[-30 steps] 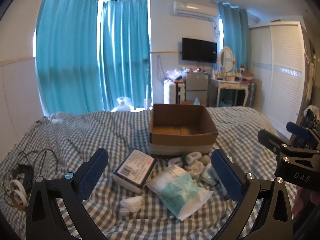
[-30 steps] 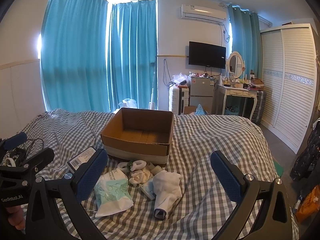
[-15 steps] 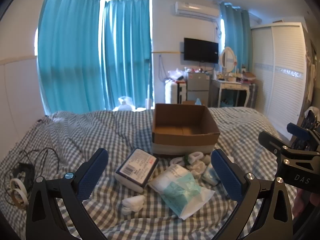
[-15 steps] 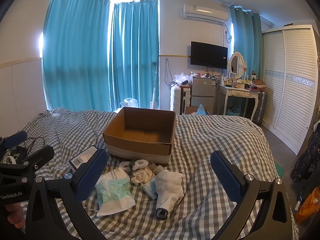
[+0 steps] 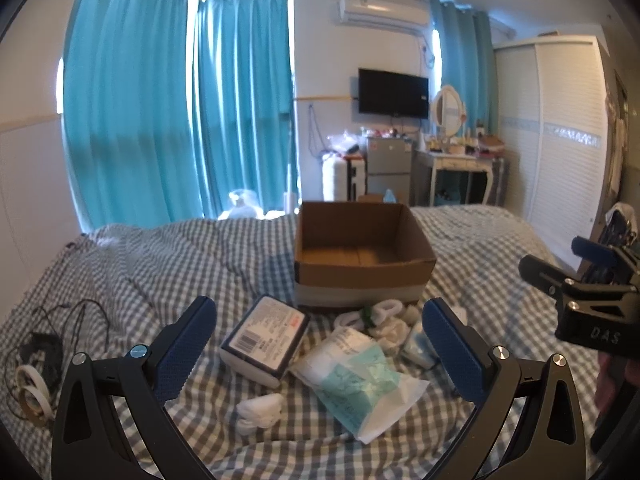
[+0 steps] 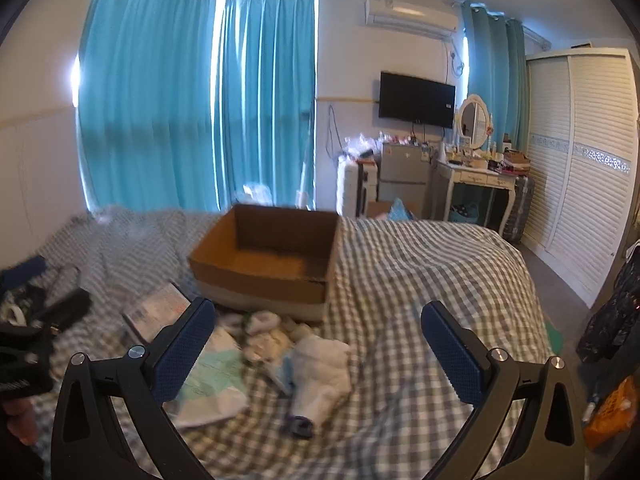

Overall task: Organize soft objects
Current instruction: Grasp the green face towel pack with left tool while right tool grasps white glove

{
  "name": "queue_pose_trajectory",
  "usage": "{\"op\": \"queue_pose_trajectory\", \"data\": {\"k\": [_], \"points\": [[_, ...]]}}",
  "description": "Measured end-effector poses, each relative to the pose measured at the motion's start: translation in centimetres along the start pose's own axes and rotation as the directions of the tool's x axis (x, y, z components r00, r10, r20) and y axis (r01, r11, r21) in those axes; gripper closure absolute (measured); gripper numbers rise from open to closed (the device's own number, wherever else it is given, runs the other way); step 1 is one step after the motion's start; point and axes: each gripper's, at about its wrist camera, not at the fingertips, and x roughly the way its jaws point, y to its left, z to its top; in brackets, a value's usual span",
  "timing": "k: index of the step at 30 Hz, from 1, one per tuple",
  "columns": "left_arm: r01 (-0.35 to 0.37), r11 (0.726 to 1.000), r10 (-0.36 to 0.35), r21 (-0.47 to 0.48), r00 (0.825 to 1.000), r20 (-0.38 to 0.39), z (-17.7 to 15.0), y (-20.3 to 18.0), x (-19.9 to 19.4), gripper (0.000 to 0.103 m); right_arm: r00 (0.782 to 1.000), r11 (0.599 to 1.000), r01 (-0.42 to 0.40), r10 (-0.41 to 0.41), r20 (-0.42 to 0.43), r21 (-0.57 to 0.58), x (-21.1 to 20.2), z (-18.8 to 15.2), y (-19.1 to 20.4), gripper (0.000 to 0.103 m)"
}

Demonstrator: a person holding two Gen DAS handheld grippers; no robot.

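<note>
An open, empty cardboard box stands on the checked bed. In front of it lie soft things: a white-and-green plastic pack, a small white sock roll, a pile of rolled white socks, a white folded cloth and a boxed pack with a barcode label. My left gripper is open and empty above the pack. My right gripper is open and empty above the white cloth.
Black cables and tape rolls lie at the bed's left edge. Beyond the bed stand blue curtains, a small fridge, a dressing table and a white wardrobe. The other gripper shows at the right edge.
Both views shifted slightly. The right wrist view is now blurred and has swung to the right, so the box and the pile sit further left in it. Both grippers stay open.
</note>
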Motion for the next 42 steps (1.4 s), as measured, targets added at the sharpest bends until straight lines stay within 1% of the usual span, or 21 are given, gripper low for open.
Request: {"op": "queue_pose_trajectory", "data": {"k": [3, 6, 8, 9, 10, 15, 17, 18, 19, 20, 21, 24, 26, 27, 28, 29, 30, 32, 34, 38, 42], "points": [[0.006, 1.0, -0.006, -0.006, 0.999, -0.051, -0.9, 0.0, 1.8, 0.0, 0.994, 1.0, -0.019, 0.018, -0.109, -0.005, 3.1, -1.3, -0.9, 0.0], [0.006, 1.0, -0.009, -0.025, 0.991, -0.135, -2.3, 0.0, 4.3, 0.0, 0.975, 1.0, -0.011, 0.011, -0.22, 0.003, 6.5, -3.7, -1.3, 0.001], [0.003, 1.0, -0.009, -0.03, 0.981, -0.196, -3.5, -0.1, 6.2, 0.0, 0.955, 1.0, -0.009, 0.01, -0.298, 0.007, 8.6, -5.3, -1.3, 0.007], [0.002, 1.0, -0.009, -0.03, 0.977, -0.213, -4.0, -0.2, 6.7, 0.0, 0.941, 0.999, -0.027, 0.031, -0.336, 0.018, 9.7, -5.9, -1.1, 0.01], [0.002, 1.0, -0.008, -0.026, 0.973, -0.231, -4.5, -0.4, 7.3, 0.0, 0.932, 0.999, -0.043, 0.051, -0.358, 0.029, 10.2, -6.2, -1.1, 0.013], [0.031, 1.0, -0.03, 0.0, 0.952, -0.306, -6.4, -1.7, 9.8, 0.0, 0.89, 0.994, -0.105, 0.112, -0.443, 0.042, 13.2, -7.4, 0.1, 0.017], [0.041, 0.999, -0.035, 0.011, 0.942, -0.335, -6.9, -2.3, 10.8, 0.0, 0.874, 0.994, -0.106, 0.111, -0.473, 0.036, 14.4, -7.9, 0.5, 0.03], [0.049, 0.999, -0.041, 0.014, 0.937, -0.348, -7.2, -2.5, 11.3, 0.0, 0.862, 0.994, -0.102, 0.105, -0.497, 0.032, 15.1, -8.2, 0.7, 0.034], [0.058, 0.998, -0.049, 0.015, 0.932, -0.36, -7.6, -2.7, 11.8, 0.0, 0.846, 0.994, -0.101, 0.105, -0.523, 0.035, 15.8, -8.6, 0.7, 0.042], [0.066, 0.998, -0.055, 0.017, 0.926, -0.373, -7.9, -2.9, 12.1, 0.0, 0.836, 0.994, -0.099, 0.103, -0.538, 0.037, 16.3, -8.9, 0.8, 0.05], [0.071, 0.997, -0.058, 0.019, 0.921, -0.386, -8.2, -3.0, 12.6, 0.0, 0.833, 0.995, -0.09, 0.092, -0.546, 0.031, 16.6, -9.0, 0.8, 0.052], [0.086, 0.996, -0.072, 0.017, 0.912, -0.404, -8.9, -3.1, 13.8, 0.007, 0.835, 0.998, -0.065, 0.056, -0.547, 0.004, 16.9, -9.3, 1.0, 0.068], [0.111, 0.993, -0.116, -0.036, 0.901, -0.418, -9.3, -3.0, 14.7, 0.021, 0.839, 0.998, -0.065, 0.063, -0.541, 0.015, 16.6, -9.2, 0.9, 0.072], [0.118, 0.991, -0.132, -0.059, 0.892, -0.433, -9.6, -2.9, 15.0, 0.024, 0.84, 0.998, -0.064, 0.066, -0.538, 0.022, 16.6, -9.2, 0.7, 0.073], [0.127, 0.99, -0.143, -0.067, 0.884, -0.446, -9.7, -2.9, 15.2, 0.031, 0.841, 0.998, -0.064, 0.069, -0.536, 0.027, 16.4, -9.2, 0.6, 0.074], [0.125, 0.991, -0.137, -0.058, 0.881, -0.452, -9.9, -2.9, 15.4, 0.04, 0.843, 0.998, -0.063, 0.068, -0.533, 0.026, 16.3, -9.2, 0.5, 0.076], [0.126, 0.991, -0.132, -0.044, 0.881, -0.454, -10.0, -3.0, 15.4, 0.045, 0.845, 0.998, -0.063, 0.066, -0.531, 0.024, 16.1, -9.1, 0.5, 0.077], [0.144, 0.988, -0.151, -0.052, 0.878, -0.455, -10.1, -2.9, 15.2, 0.064, 0.855, 0.998, -0.059, 0.057, -0.516, 0.012, 15.6, -8.9, 0.8, 0.081], [0.143, 0.988, -0.154, -0.059, 0.88, -0.45, -10.0, -2.6, 14.8, 0.077, 0.865, 0.998, -0.059, 0.052, -0.499, 0.001, 15.2, -8.8, 1.0, 0.082], [0.139, 0.987, -0.16, -0.08, 0.884, -0.439, -9.7, -1.9, 14.0, 0.082, 0.885, 0.997, -0.075, 0.063, -0.462, -0.008, 13.7, -8.6, 1.4, 0.084], [0.133, 0.988, -0.154, -0.078, 0.9, -0.407, -8.6, -1.6, 12.7, 0.083, 0.902, 0.996, -0.092, 0.081, -0.423, -0.005, 12.4, -7.5, 1.7, 0.084]]}}
